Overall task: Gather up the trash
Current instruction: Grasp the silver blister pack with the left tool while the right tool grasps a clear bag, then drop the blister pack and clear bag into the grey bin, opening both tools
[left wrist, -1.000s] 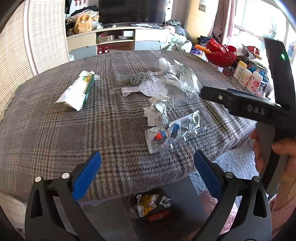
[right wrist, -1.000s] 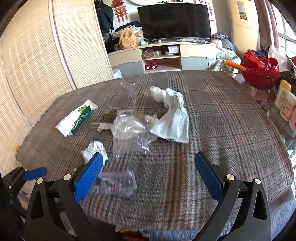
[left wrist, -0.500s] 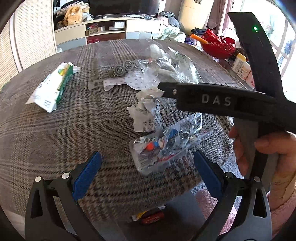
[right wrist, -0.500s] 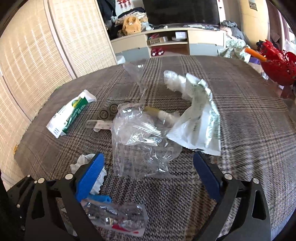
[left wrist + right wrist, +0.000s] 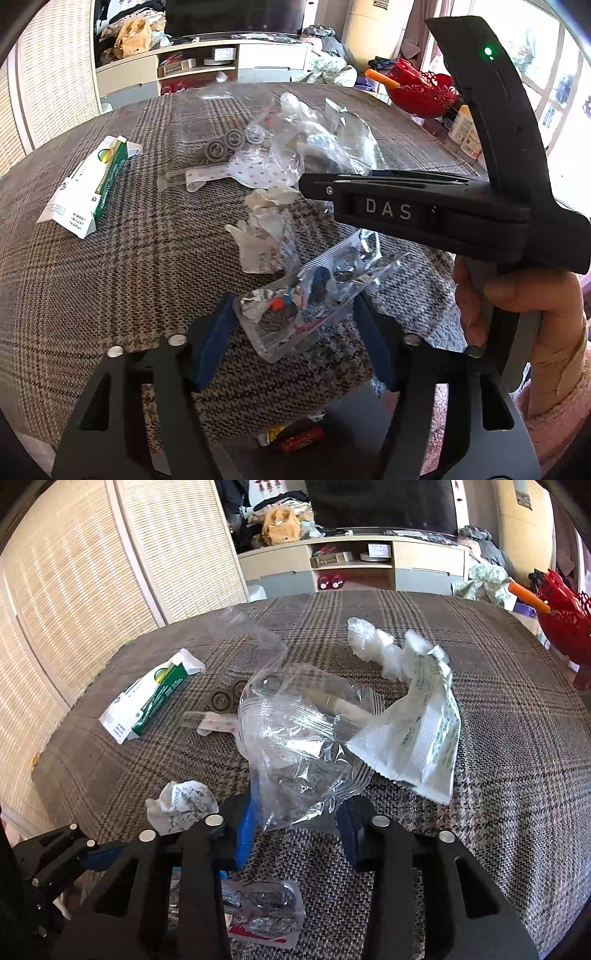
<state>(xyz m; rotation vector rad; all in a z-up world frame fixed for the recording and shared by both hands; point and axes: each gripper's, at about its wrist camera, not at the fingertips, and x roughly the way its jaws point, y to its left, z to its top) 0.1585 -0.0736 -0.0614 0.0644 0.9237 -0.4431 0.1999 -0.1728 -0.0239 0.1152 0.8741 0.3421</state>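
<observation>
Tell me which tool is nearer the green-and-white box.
Left, though neither is close. The left tool sits at the foil wrapper, with the box far off to its left. The right tool is at the clear bag, further right.

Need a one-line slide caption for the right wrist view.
Right gripper closing around a crumpled clear plastic bag on the plaid tablecloth, amid scattered wrappers.

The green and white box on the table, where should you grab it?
Probably across its long sides, mid-length, from above. The green and white box lies flat on the plaid table, apart from the other trash, and looks narrow enough there for the fingers.
</observation>
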